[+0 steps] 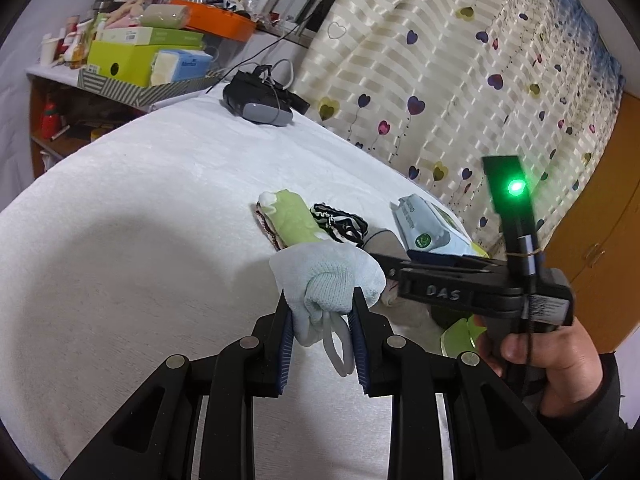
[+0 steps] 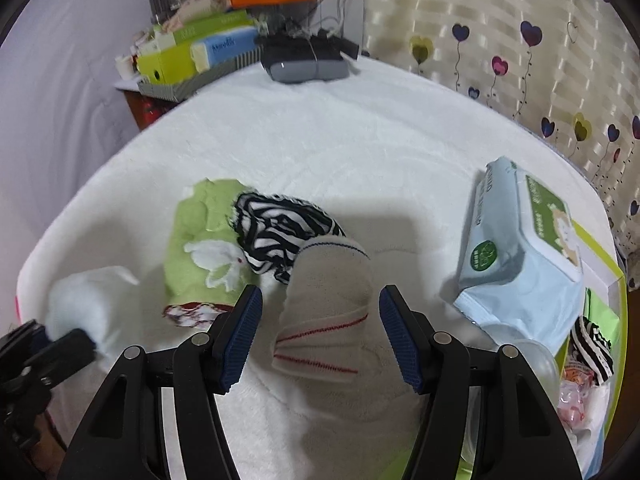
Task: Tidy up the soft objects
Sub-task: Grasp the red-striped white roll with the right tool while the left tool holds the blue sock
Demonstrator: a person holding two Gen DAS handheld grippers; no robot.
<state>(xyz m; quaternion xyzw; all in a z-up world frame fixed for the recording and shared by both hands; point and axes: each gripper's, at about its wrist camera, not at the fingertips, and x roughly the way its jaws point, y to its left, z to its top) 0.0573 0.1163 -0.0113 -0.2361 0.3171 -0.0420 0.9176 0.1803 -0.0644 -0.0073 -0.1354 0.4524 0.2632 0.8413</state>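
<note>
on the white bed cover [image 2: 360, 140], near edge: left gripper [image 1: 320, 320] is clamped on a pale blue sock [image 1: 332, 276], lifted above the cover. right gripper [image 2: 320, 332] stands spread wide, jaws either side of a beige red-striped sock [image 2: 332, 312], not touching it. just beyond lie a green cloth [image 2: 200, 240] and zebra-striped fabric [image 2: 280, 232], touching. wipes pack [image 2: 520, 248] at right.

pale blue cloth [image 2: 86, 300] blurred; green box [image 2: 608, 280] cut off.
</note>
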